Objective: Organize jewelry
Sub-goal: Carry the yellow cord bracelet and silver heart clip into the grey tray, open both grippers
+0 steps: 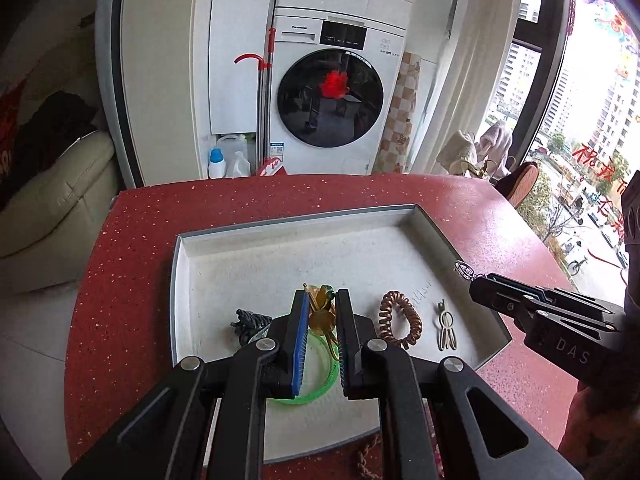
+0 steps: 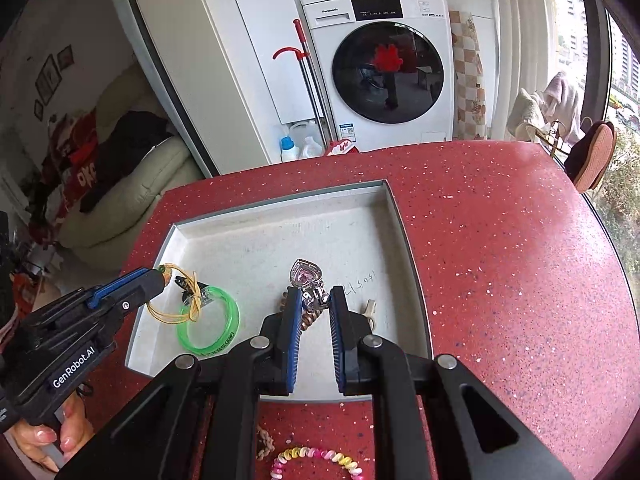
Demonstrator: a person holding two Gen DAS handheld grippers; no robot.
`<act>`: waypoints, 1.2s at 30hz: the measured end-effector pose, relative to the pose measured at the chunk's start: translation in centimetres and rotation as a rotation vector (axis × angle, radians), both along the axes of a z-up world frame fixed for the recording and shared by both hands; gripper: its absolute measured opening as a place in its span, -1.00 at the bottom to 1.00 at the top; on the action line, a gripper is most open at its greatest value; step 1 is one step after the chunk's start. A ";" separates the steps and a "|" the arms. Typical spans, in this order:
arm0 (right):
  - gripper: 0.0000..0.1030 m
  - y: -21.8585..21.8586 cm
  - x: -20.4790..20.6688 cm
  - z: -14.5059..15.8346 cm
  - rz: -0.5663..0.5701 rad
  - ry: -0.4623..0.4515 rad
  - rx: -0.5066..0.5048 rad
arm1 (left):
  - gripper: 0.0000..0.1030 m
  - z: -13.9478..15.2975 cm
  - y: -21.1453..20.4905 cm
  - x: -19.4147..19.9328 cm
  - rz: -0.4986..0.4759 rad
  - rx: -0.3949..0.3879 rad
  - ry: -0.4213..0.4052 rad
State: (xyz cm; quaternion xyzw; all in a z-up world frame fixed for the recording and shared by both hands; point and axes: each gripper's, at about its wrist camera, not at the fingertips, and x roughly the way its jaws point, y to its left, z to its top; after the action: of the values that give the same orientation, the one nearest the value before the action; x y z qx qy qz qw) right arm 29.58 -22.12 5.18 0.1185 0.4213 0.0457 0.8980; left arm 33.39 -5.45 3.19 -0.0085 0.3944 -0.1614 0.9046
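A shallow white tray lies on the red speckled table. My left gripper is shut on a yellow hair tie and holds it above the tray's left part. My right gripper is shut on a silver heart pendant over the tray's right part. In the tray lie a green bangle, a black hair clip, a brown spiral hair tie and a cream clip.
A pastel spiral hair tie and a braided brown cord lie on the table in front of the tray. A washing machine, a sofa and a window stand beyond the table.
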 end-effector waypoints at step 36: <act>-0.05 -1.3 2.5 -5.0 -0.044 0.077 0.081 | -0.38 -4.2 -4.0 2.1 0.044 0.225 -0.007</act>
State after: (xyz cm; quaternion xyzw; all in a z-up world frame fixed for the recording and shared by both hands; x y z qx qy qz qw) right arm 32.07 -23.39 0.23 0.1656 0.4505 0.0386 0.8764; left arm 35.46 -9.50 -0.99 0.0851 0.4065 -0.0963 0.9046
